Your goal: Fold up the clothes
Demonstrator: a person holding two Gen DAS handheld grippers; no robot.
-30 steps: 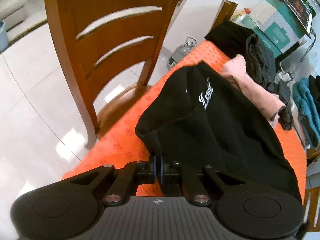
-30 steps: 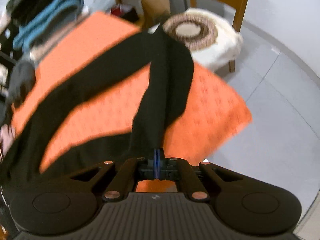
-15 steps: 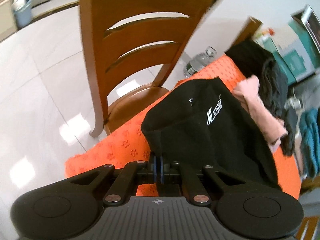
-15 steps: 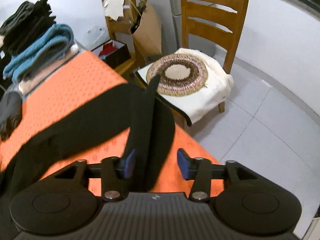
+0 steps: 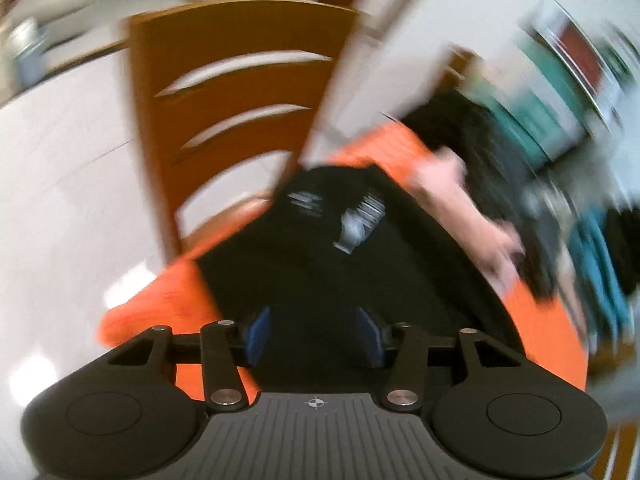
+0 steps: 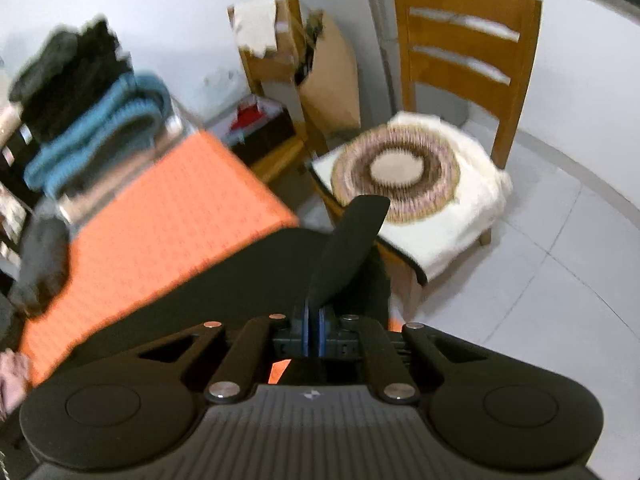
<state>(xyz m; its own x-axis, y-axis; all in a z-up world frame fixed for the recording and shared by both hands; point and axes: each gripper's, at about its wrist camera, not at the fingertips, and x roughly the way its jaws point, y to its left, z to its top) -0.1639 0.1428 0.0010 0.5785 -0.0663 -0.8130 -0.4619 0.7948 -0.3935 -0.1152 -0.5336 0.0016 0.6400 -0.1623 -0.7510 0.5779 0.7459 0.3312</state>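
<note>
Lying on the orange tablecloth [image 5: 152, 300], the black garment [image 5: 340, 264] is pinched by the right gripper [image 6: 311, 330]; the left gripper [image 5: 314, 336] is spread apart.

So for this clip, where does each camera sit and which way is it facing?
Left wrist: sits on the left gripper, looks along its open jaws over the black garment on the orange table cover toward a wooden chair; blurred.
Right wrist: sits on the right gripper, jaws shut on a strip of the garment, facing a cushioned chair and stacked clothes.
Shared: the black garment and the orange cover. No hand or sleeve shows.
</note>
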